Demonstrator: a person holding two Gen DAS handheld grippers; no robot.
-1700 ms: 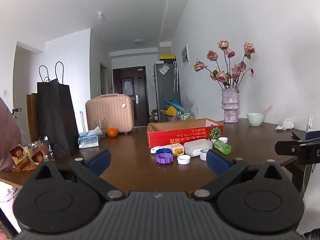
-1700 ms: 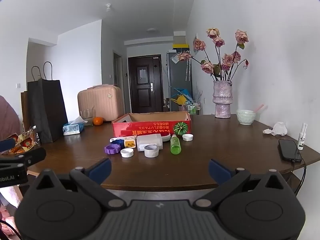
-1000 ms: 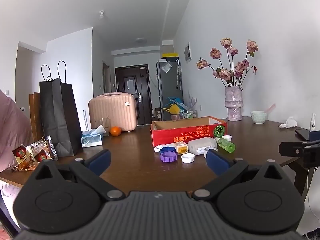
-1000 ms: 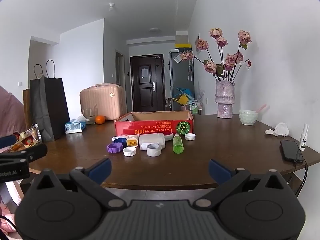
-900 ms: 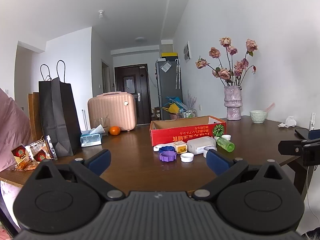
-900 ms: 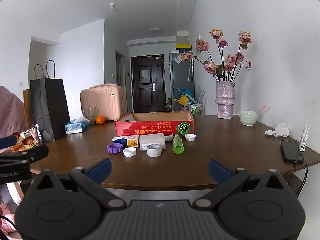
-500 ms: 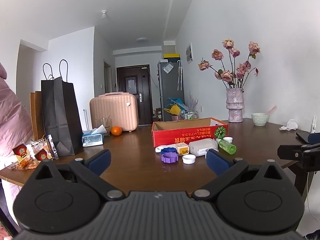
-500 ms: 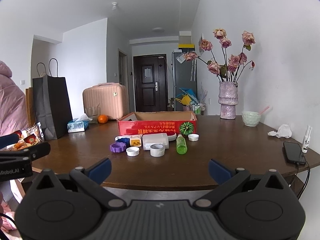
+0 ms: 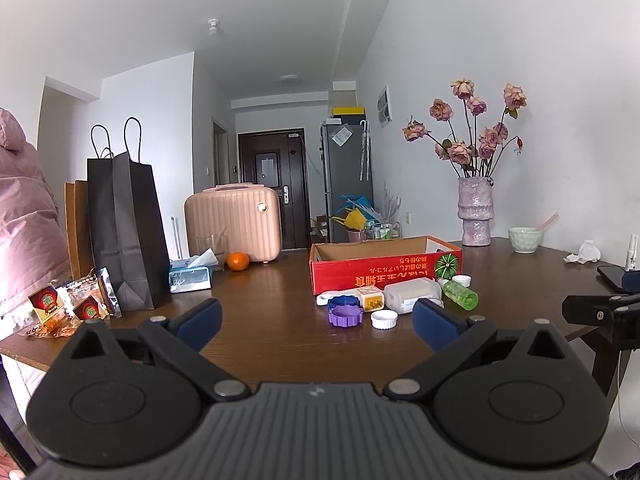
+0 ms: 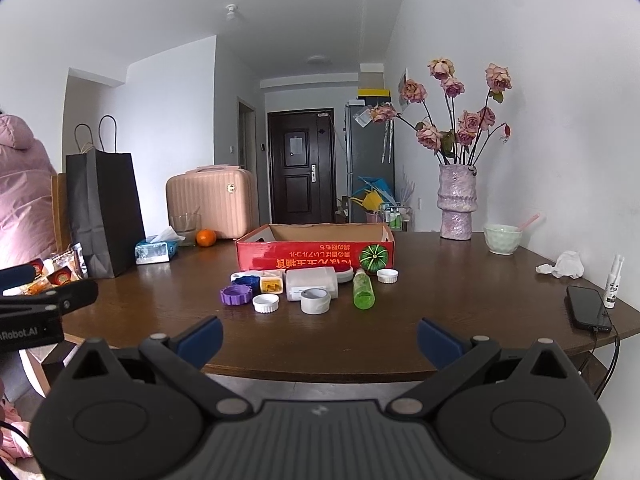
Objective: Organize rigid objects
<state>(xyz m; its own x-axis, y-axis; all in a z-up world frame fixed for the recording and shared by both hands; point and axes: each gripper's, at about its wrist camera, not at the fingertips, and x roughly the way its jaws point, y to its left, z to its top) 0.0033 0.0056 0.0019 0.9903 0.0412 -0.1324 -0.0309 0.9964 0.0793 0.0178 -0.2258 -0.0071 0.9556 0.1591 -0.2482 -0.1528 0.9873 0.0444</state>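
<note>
Spanning the whole view ahead of both grippers, a dark wooden table (image 10: 440, 288) stands in a white-walled room with a dark door (image 10: 301, 166) at the far end. Straight ahead sits a red cardboard box (image 10: 316, 250), open on top, with yellow writing printed upside down that I cannot read, and a green striped melon picture at its right corner. Left of it stand a black paper bag (image 10: 104, 208) and a pink suitcase (image 10: 210, 202); far right is a vase of roses (image 10: 456, 204).

Just before the box lie the loose pieces: a white plastic container (image 10: 311, 283), a green bottle (image 10: 363, 290) lying flat, a purple lid (image 10: 235, 295), and white caps (image 10: 265, 303).

"Robot.AI" shows on the left gripper (image 10: 60, 300). The right gripper (image 10: 318, 338) and the left gripper (image 9: 316, 318) are spread wide, empty, short of the pieces.
</note>
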